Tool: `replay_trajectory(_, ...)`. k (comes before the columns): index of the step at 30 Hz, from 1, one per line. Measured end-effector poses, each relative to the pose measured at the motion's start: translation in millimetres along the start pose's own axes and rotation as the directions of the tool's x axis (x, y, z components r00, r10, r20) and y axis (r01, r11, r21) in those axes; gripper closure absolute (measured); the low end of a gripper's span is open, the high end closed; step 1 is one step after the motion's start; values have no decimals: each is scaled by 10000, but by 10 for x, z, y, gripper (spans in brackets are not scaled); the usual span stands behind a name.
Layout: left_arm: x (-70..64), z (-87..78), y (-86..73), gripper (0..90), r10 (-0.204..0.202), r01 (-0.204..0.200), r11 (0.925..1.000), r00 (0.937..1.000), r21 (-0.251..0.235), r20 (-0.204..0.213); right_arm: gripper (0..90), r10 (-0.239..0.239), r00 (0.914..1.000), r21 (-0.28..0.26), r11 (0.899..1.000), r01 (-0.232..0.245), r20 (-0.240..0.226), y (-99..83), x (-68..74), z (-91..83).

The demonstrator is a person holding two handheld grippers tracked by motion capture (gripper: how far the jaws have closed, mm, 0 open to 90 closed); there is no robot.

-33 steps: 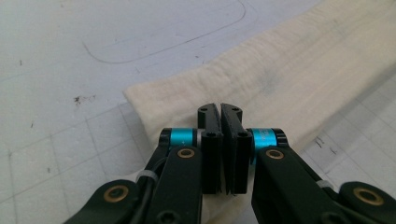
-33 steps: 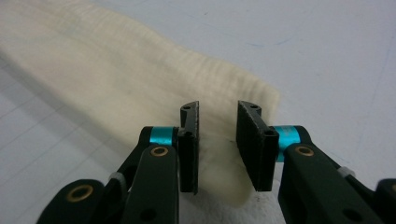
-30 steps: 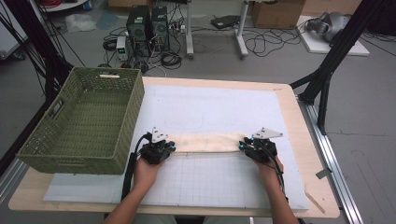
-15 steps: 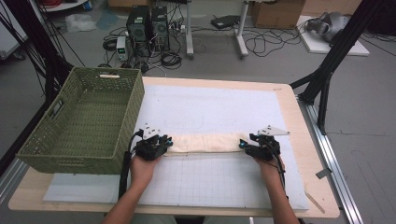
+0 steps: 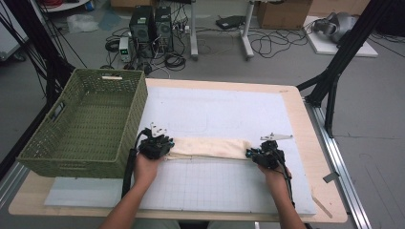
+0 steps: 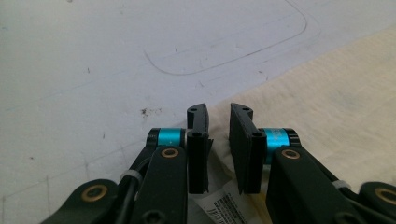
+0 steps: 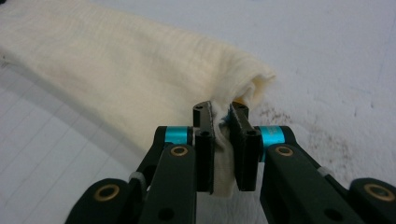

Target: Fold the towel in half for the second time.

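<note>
A cream cloth [image 5: 206, 148], folded into a long narrow band, lies across the lower middle of the high view on the white mat [image 5: 224, 109] that covers the bench [image 5: 315, 143]. The left claw [image 5: 155, 143] sits at the band's left end, just right of the green woven basket [image 5: 86, 124] that fills the left of that frame. In the left gripper view its jaws stand a little apart over the corner of the cloth [image 6: 327, 93], with fabric and a printed label [image 6: 229, 205] lying in the gap at the bottom centre; whether the pads press the fabric cannot be told. The right claw [image 5: 265, 155] is at the band's right end. In the right gripper view its jaws are drawn together on a pinch of the cloth [image 7: 121, 65] at the frame's centre, the folded end bunched just above them.
</note>
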State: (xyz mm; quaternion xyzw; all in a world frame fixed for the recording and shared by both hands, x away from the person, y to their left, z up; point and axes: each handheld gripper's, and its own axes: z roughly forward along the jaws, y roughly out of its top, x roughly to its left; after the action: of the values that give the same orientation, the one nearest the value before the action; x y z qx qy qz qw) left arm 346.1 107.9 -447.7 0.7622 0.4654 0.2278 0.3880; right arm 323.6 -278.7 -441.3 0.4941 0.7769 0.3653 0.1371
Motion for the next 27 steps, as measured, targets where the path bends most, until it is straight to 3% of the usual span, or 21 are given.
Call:
replay_trajectory(2, 2, -3, -2, 768, 11, -11, 10000, 10000, 7, 22, 652, -254, 9980, -132, 9996, 262, 575, -4, 14, -51)
replay_trajectory(4, 0, -7, -9, 769, -67, 67, 10000, 10000, -15, 25, 581, -853, 9915, -739, 9929, 928, 983, 23, 11, -111)
replay_trajectory(7, -4, -9, -10, 769, 11, -11, 10000, 10000, -21, 19, 609, -1304, 9838, -1910, 9697, 1524, 1232, 94, 25, -184)
replay_trajectory(9, -3, -7, -13, 770, -40, 40, 10000, 10000, -28, 21, 666, -1631, 9833, -2157, 9603, 1771, 810, 137, 38, -146)
replay_trajectory(10, -6, -4, -14, 769, -90, 90, 9999, 10000, -68, 16, 685, -1712, 9843, -2066, 9624, 1764, 428, 146, 31, -93)
replay_trajectory(12, -2, -7, -15, 770, -22, 22, 10000, 10000, -43, 42, 717, -1889, 9818, -1494, 9703, 1900, 218, 144, 14, 43)
replay_trajectory(14, 7, -9, -17, 769, 20, -19, 10000, 9999, -21, 101, 737, -1994, 9790, -836, 9758, 2023, 415, 129, -34, 167)
replay_trajectory(17, 5, -11, -24, 769, 102, -101, 9999, 9999, -57, 130, 740, -1750, 9802, -915, 9788, 1834, 925, 114, -115, 187)
replay_trajectory(21, 17, -14, -46, 762, -50, 53, 9997, 9999, -236, 144, 696, -1350, 9874, -1078, 9837, 1436, 829, 94, -169, 139)
replay_trajectory(25, 43, -42, -39, 723, -170, 173, 9996, 9997, -242, 150, 650, -1420, 9862, -1815, 9710, 1555, 852, 103, -181, -52)
replay_trajectory(27, 68, -89, -26, 677, -335, 345, 9982, 9992, -487, 206, 602, -1339, 9870, -2156, 9648, 1503, 887, 98, -215, -176)
